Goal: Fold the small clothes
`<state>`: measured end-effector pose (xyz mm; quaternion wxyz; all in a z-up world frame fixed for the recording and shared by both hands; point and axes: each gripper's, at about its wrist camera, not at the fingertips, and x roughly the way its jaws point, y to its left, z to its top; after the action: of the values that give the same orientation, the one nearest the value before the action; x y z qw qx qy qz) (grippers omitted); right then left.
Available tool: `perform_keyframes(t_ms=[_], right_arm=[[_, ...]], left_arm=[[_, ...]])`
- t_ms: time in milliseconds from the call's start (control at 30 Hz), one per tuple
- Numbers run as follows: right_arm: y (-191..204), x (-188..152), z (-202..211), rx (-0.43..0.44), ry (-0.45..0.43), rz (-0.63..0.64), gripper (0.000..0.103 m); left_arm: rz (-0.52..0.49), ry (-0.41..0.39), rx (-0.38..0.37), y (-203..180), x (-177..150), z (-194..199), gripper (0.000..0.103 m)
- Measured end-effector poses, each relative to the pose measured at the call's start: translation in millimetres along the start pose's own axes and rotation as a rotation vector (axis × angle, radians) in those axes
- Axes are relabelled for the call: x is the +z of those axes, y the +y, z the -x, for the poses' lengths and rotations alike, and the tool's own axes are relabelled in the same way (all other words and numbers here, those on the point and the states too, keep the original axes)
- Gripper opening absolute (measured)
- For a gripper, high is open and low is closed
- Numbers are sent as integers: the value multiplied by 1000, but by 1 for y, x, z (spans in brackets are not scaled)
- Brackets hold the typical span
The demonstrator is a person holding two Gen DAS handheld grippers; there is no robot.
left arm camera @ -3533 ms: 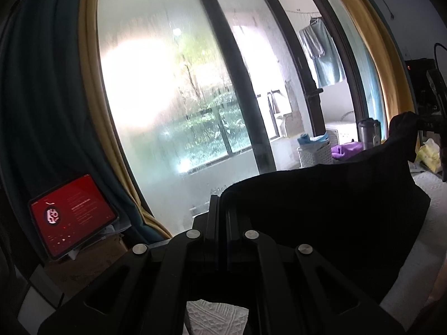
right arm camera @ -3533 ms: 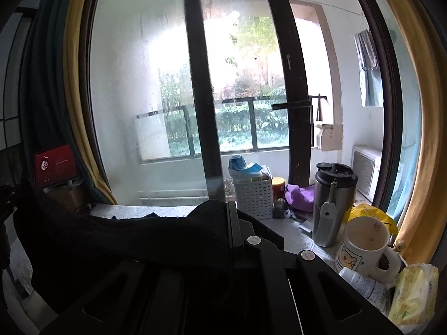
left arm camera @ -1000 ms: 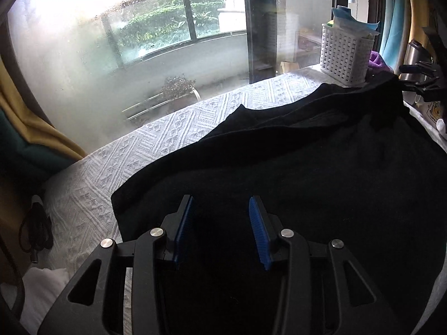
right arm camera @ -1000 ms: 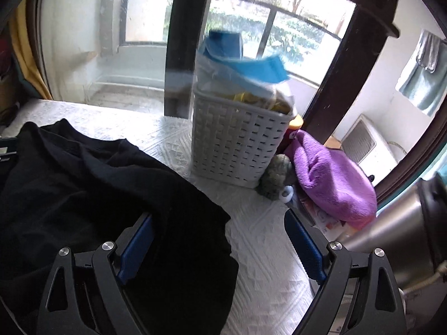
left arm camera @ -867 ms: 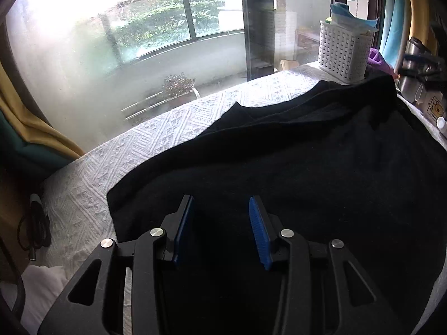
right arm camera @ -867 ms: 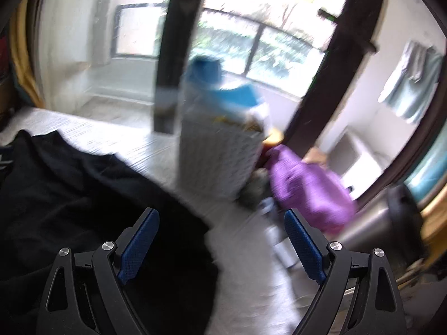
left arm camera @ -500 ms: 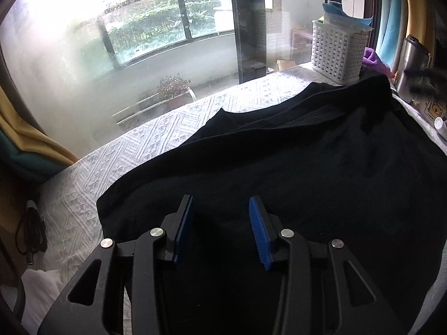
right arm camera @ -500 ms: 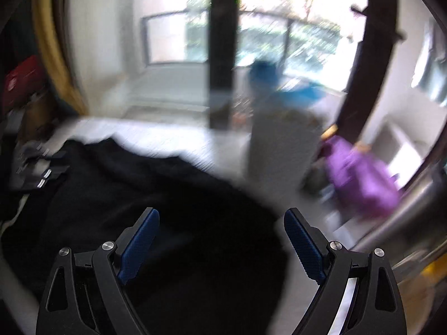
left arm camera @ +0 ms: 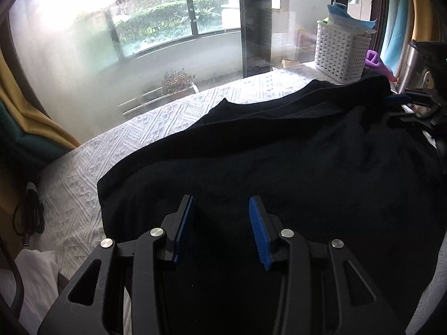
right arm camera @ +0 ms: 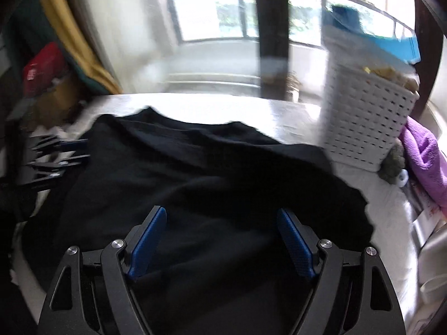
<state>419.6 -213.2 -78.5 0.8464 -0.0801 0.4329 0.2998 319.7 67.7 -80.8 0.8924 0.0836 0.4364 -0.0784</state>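
A black garment [left arm camera: 279,167] lies spread on the white textured table cover [left arm camera: 83,184]. My left gripper [left arm camera: 221,199] hovers over the garment's near left part with its blue pads apart and only flat cloth below the gap. In the right wrist view the same garment [right arm camera: 195,173] fills the middle. My right gripper [right arm camera: 220,212] stands wide over its near right part; its jaws are closing, and the pads do not press on cloth. Each gripper shows in the other's view: the right gripper [left arm camera: 410,103] at the garment's far right edge, the left gripper [right arm camera: 61,150] at its left edge.
A white lattice basket [right arm camera: 368,117] stands at the back right beside a purple cloth [right arm camera: 424,156]. A steel flask [left arm camera: 413,64] is at the far right. A black cable [left arm camera: 28,215] and a white cloth [left arm camera: 33,268] lie off the left edge. Windows run behind the table.
Both grippers held the garment up earlier; it now lies flat and both are off it. The right gripper has swung left from the basket over the garment, and its jaws have narrowed slightly.
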Motion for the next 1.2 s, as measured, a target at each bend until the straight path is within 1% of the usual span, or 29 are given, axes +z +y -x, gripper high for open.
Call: perform_keyframes(t_ms=[133,233,333,467,567,667,733,833,900,967,1067,1133,1200], right_arm=[[-40,10,-10,-34,21,-72,83],[-59,19,-10,-41,14,-79,83],[-61,31,-10,-89,8,-22,83],[-53,51,-10,-179,-26,82,83],[-57,63,-13,-224,-30,108,83],[-60,62,-18,-226,-15,104,83],[-59,55,-16,-229,-13,94,83],[-53,42,-8,-214,-17,76,83],[-41,34,0,-189,-28,81,83],[-22,30,8,-146,-68,119,83],[3,30,14,-120,-100,178,83],[18,32,10,-81,-84,205,83],[30,33,4,-70,-66,233,83]], left_arm=[[-11,15,3,0,5,-11,40],[-19,23,-1,1,14,-18,41],[-25,30,-8,0,24,-26,41],[-29,36,-17,1,36,-40,41],[-22,31,-5,5,46,-49,41],[14,19,3,12,50,-53,40],[40,5,15,17,52,-53,40],[49,-17,38,21,53,-47,40],[47,-30,47,23,52,-41,40],[41,-47,51,24,51,-33,40],[31,-67,46,26,50,-20,41],[27,-76,40,25,46,-11,40],[23,-84,37,25,42,-5,40]])
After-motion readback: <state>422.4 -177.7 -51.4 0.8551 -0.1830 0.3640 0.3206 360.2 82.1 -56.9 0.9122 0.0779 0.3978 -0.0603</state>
